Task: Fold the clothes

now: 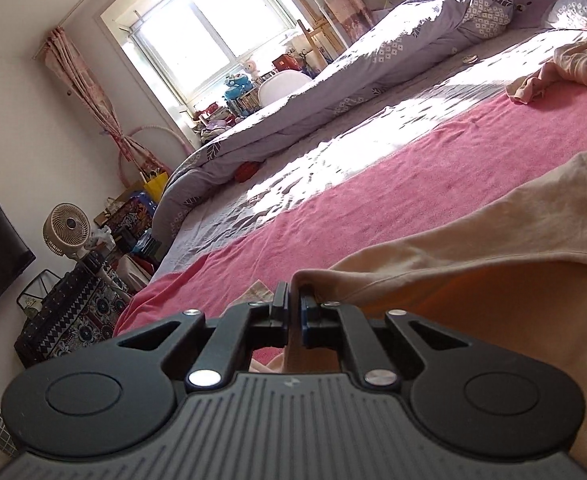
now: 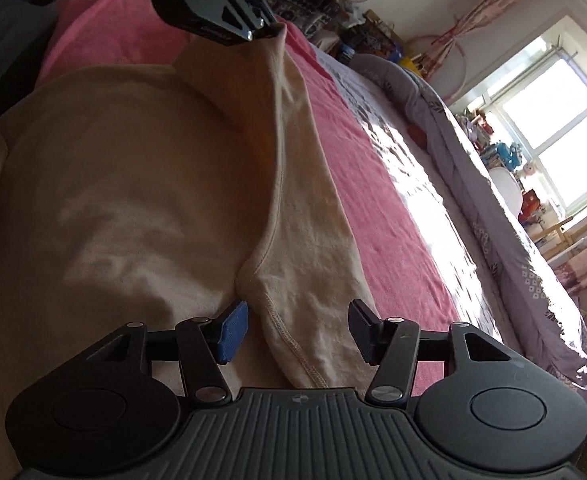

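Note:
A cream shirt (image 2: 133, 184) lies spread on a pink blanket (image 2: 357, 184) on the bed. My left gripper (image 1: 295, 296) is shut on a corner of the cream shirt (image 1: 473, 236) and holds it lifted off the blanket. It also shows in the right wrist view (image 2: 267, 26) at the top, pinching the raised corner. My right gripper (image 2: 299, 332) is open, its fingers either side of the shirt's stitched hem, low over the cloth.
A second cream garment (image 1: 565, 68) lies crumpled further up the bed. A rolled grey patterned duvet (image 1: 333, 92) runs along the far side. A small red object (image 1: 247, 170) lies by it. A fan (image 1: 67, 228) and cluttered shelves stand beyond the bed's foot.

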`<state>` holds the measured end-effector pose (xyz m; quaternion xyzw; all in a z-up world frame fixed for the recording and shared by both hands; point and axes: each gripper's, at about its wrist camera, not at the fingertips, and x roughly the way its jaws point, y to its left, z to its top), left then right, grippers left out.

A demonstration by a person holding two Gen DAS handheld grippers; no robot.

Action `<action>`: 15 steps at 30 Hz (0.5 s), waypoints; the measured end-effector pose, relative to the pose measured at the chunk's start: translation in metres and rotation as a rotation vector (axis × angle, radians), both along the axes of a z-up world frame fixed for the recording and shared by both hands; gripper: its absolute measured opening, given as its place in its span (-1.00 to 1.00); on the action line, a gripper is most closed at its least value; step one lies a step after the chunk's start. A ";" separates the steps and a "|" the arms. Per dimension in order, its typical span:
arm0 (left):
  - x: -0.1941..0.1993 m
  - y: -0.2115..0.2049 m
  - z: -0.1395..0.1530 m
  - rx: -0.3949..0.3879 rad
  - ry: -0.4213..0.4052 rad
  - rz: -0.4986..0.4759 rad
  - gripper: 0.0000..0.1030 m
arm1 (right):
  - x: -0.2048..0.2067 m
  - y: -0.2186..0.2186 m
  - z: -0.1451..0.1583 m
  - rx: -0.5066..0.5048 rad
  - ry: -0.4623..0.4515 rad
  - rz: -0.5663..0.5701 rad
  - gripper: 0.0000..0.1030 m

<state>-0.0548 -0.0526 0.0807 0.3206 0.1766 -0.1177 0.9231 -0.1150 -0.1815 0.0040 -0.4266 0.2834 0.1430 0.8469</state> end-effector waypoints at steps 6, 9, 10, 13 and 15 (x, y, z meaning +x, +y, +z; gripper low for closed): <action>0.000 0.005 0.001 -0.011 0.004 0.004 -0.85 | 0.020 0.021 -0.028 -0.083 -0.050 -0.014 0.04; 0.003 0.009 0.000 -0.017 0.012 0.013 -0.85 | 0.021 0.017 -0.023 -0.077 -0.103 -0.056 -0.40; 0.005 0.011 0.000 -0.019 0.015 0.016 -0.84 | 0.022 0.014 -0.021 -0.075 -0.118 -0.077 -0.42; 0.006 0.012 0.000 -0.034 0.025 0.024 -0.83 | 0.022 0.005 -0.015 -0.069 -0.133 -0.116 -0.39; 0.007 0.012 0.000 -0.043 0.028 0.027 -0.84 | 0.014 0.003 -0.015 -0.060 -0.099 -0.070 -0.27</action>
